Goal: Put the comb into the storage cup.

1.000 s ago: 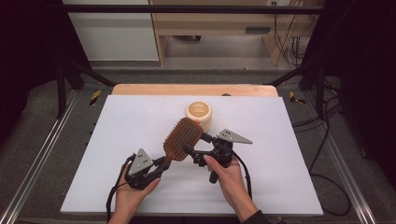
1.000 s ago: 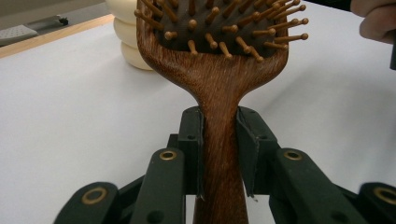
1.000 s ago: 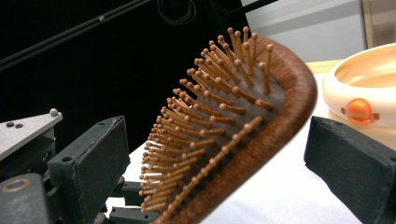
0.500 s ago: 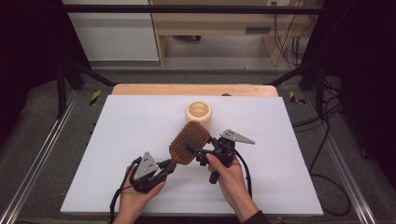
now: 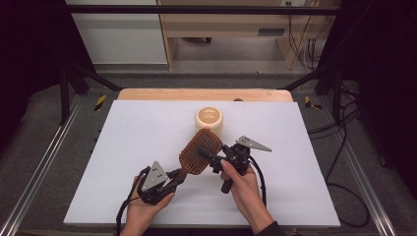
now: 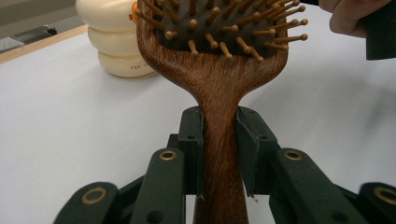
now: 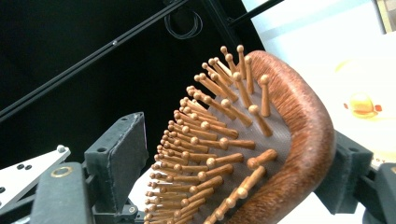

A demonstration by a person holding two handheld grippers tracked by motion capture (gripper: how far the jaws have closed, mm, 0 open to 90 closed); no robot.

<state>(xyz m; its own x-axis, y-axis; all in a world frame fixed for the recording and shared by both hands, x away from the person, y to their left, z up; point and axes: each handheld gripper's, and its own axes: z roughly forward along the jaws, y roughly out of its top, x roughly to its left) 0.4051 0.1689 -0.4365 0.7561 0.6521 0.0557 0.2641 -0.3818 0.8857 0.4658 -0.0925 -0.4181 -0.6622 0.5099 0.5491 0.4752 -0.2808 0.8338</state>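
A wooden paddle hairbrush is held above the white table top, bristles up. My left gripper is shut on its handle, one pad pressed on each side. My right gripper reaches the brush head from the right. Its jaws have just been closing, with the head between them. One pad sits at the wooden back. The other pad stands just short of the bristle tips. A cream ribbed jar stands just behind the brush.
The table top ends in a wooden strip at the far side. Metal rails run along the left and right. Black frame bars and cables lie to the right. The jar is close to the brush head.
The brush head has shifted a little to the right with the left gripper. The right gripper's jaws have narrowed around the head. The right hand stayed where it was.
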